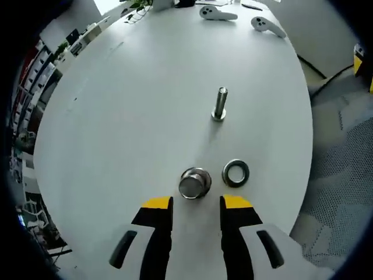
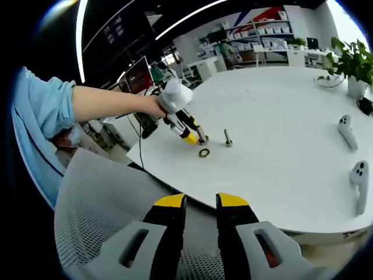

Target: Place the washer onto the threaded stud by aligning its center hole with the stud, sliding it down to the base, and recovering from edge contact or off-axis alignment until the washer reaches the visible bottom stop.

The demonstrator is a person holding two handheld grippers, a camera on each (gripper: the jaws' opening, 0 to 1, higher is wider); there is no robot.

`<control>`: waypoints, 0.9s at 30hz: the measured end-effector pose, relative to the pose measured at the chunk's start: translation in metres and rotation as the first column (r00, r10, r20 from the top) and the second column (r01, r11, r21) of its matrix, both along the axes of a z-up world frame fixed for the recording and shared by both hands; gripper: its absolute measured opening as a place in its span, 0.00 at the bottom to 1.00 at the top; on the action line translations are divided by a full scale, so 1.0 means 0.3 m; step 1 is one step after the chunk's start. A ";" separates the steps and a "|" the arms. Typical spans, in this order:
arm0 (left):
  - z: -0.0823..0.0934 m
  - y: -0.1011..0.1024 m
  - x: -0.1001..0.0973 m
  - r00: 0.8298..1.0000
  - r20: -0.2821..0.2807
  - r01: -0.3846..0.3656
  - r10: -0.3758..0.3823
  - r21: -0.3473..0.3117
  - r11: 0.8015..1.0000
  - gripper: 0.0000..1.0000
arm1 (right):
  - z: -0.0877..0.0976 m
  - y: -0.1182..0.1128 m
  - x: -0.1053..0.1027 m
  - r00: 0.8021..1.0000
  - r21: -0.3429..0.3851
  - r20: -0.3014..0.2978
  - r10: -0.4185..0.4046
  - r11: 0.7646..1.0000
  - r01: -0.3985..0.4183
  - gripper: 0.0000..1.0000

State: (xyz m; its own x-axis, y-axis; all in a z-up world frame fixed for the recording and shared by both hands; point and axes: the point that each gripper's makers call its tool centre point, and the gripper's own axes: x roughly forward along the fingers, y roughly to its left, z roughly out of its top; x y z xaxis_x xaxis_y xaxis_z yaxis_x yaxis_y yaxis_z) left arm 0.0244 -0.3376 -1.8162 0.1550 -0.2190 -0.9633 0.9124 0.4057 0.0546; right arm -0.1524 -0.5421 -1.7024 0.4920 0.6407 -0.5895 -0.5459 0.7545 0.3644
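The threaded stud (image 1: pixel 220 104) stands upright on the white table (image 1: pixel 134 116). The flat metal washer (image 1: pixel 235 172) lies on the table nearer to me, apart from the stud. Beside it on the left stands a short metal cylinder (image 1: pixel 194 182). My left gripper (image 1: pixel 196 204) is open just behind the cylinder, its yellow-tipped jaws empty. In the right gripper view a person's hand holds the left gripper (image 2: pixel 191 137) low at the table's edge, by the washer (image 2: pixel 204 153) and stud (image 2: pixel 228 138). My right gripper (image 2: pixel 201 201) hovers off the table, open and empty.
Two white hand controllers (image 1: pixel 218 13) (image 2: pixel 347 131) lie at the table's far side. A grey mesh chair (image 2: pixel 99 204) sits under my right gripper, off the table edge (image 2: pixel 245 216). A potted plant (image 2: pixel 349 64) stands at the back.
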 end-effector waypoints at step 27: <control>0.123 0.028 -0.189 0.999 0.005 -0.050 0.051 -0.144 0.988 0.26 | -0.006 -0.009 0.004 1.000 -0.016 -0.009 -0.012 1.000 0.012 0.22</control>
State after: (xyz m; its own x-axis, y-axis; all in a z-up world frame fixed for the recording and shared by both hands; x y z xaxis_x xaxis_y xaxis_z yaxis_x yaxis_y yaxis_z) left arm -0.0321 -0.3293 -1.7794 0.1779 -0.3470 -0.9208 0.8904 0.4552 0.0005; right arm -0.1511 -0.5447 -1.7043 0.4943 0.6252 -0.6040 -0.5332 0.7668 0.3574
